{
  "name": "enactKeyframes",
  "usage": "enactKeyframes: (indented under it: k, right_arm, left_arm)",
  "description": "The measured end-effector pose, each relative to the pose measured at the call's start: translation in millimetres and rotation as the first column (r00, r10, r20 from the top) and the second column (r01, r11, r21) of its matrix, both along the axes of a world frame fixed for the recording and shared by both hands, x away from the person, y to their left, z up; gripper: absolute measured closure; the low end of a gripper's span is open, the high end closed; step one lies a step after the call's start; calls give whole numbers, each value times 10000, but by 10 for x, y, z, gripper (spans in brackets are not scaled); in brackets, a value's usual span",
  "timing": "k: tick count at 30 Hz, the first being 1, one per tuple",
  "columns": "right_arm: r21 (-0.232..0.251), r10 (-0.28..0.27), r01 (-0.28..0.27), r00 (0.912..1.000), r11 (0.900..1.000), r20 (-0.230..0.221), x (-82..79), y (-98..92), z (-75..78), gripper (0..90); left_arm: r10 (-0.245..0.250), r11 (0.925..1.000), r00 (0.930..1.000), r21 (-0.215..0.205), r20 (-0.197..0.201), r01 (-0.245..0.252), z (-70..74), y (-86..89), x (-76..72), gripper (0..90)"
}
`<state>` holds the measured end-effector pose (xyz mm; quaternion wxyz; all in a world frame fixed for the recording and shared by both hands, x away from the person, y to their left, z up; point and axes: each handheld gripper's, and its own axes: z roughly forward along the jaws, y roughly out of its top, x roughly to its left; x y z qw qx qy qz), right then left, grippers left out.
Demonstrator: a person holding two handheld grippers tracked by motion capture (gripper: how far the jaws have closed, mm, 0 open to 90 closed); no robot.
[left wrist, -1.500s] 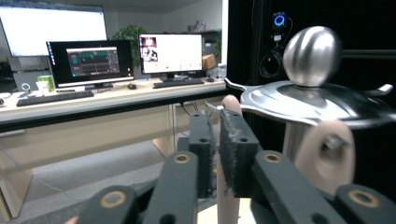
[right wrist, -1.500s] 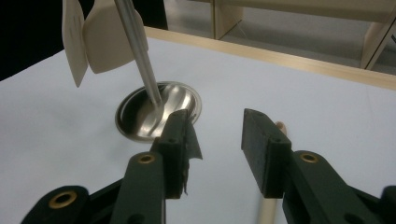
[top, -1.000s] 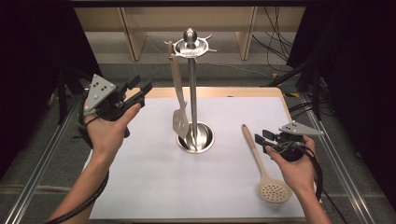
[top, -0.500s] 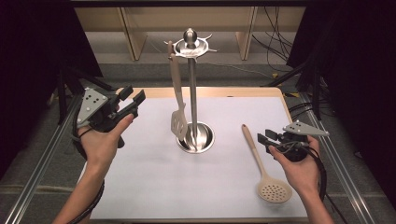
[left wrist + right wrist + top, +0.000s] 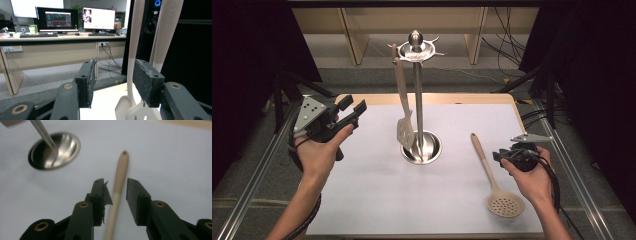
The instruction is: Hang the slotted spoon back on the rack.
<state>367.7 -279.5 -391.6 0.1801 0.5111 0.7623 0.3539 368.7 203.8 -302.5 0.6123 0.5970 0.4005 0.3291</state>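
A steel utensil stand (image 5: pixel 418 90) rises from the middle of the white mat, and a beige slotted spatula (image 5: pixel 404 131) hangs from its top ring. A beige perforated spoon (image 5: pixel 487 167) lies flat on the mat to the right. My right gripper (image 5: pixel 498 157) is low at its handle. In the right gripper view the jaws (image 5: pixel 116 182) straddle the handle (image 5: pixel 121 167); they have just been closing, and a gap remains on one side. My left gripper (image 5: pixel 353 105) is held up at the left with nothing between its jaws (image 5: pixel 112 77), which have just been opening. The spatula (image 5: pixel 136 37) hangs beyond them.
The stand's round base (image 5: pixel 55 150) sits just left of the spoon handle. The mat (image 5: pixel 377 200) has bare room in front and at the left. Metal rails (image 5: pixel 257 185) run along both table sides. Wooden shelving (image 5: pixel 357 35) and floor cables lie behind the table.
My right gripper has sunk a little onto the spoon handle and its jaws have narrowed around it. The left gripper's jaws have widened slightly; the hand stays roughly in place.
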Motion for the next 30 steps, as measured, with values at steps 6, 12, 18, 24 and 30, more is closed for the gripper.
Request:
enactKeyframes:
  k: [6, 12, 18, 24, 30]
  right_arm:
    - [-851, -222, 78, 9851, 9963, -1703, 42, -13, -163, 726]
    - [-1366, -34, -413, 9501, 9898, -3120, 160, 64, -327, 724]
    - [-1639, -571, -116, 9111, 9864, -4081, 266, 178, -412, 723]
    - [-2075, -633, -393, 8828, 9774, -4655, 330, 235, -485, 714]
    - [-2317, -365, -851, 8788, 9691, -4757, 357, 224, -549, 716]
  left_arm:
    - [-78, 10000, 10000, -38, 20, 78, 23, -6, -26, 496]
    - [-340, 9994, 9991, -71, -243, 338, -24, -44, -2, 492]
    - [-344, 9994, 9990, -18, -290, 343, -20, -35, -8, 490]
    - [-265, 9996, 9994, -117, -232, 262, -12, -42, -28, 488]
    - [-93, 9998, 9998, -180, -178, 90, -8, -2, -19, 490]
